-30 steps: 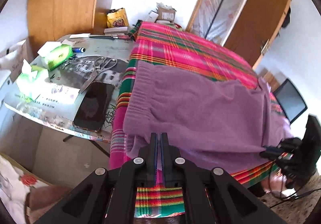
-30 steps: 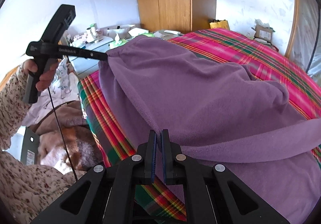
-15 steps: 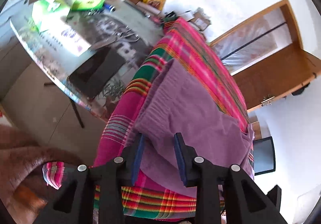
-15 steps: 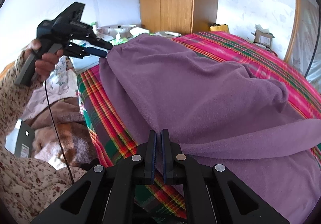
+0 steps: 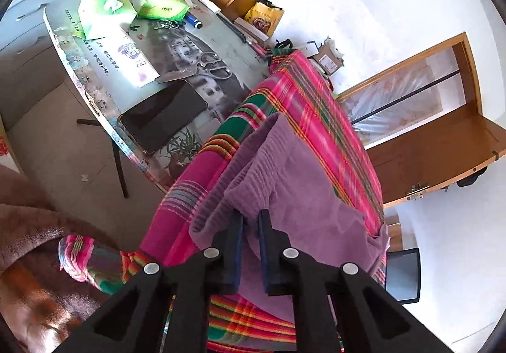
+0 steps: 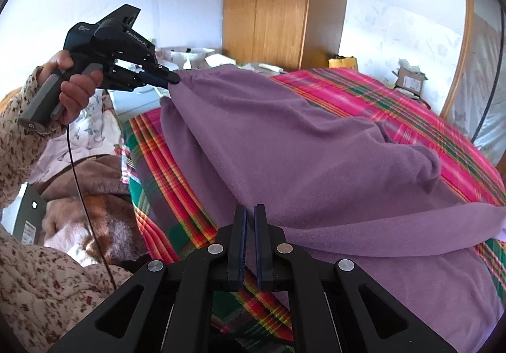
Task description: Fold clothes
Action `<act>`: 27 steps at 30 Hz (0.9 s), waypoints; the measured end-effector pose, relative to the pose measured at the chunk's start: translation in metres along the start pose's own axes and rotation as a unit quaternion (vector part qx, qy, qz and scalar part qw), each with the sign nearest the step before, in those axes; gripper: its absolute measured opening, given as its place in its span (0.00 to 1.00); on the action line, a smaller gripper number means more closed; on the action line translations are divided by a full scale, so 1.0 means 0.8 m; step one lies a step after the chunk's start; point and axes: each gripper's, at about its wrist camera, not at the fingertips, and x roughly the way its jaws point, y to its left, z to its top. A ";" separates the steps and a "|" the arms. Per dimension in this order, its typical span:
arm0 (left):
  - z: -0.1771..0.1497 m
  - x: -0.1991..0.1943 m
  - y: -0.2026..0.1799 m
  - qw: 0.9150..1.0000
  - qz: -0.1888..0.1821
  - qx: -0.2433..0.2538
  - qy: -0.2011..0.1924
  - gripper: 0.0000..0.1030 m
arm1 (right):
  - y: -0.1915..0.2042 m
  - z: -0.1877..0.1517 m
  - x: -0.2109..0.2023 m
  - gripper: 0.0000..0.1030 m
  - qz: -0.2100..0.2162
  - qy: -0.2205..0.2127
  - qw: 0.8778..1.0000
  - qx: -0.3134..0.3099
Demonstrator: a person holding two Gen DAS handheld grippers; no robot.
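At left of the right wrist view, left black two-finger gripper, jaws just closing, pinching the ribbed waistband of purple fleece trousers spread mid-frame across a pink plaid blanket. Bottom centre, right black gripper pressed together, empty.
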 end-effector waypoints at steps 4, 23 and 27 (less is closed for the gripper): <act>-0.010 0.008 0.004 0.999 0.030 0.004 0.009 0.09 | 0.001 -0.004 0.001 0.05 0.004 0.003 1.000 -0.001; -0.020 0.014 0.019 0.999 0.044 -0.021 -0.005 0.09 | -0.082 -0.010 -0.024 0.15 -0.043 -0.030 0.990 0.132; -0.024 0.014 0.014 0.998 0.055 -0.015 -0.013 0.10 | -0.080 -0.006 -0.012 0.16 -0.042 -0.025 0.990 0.130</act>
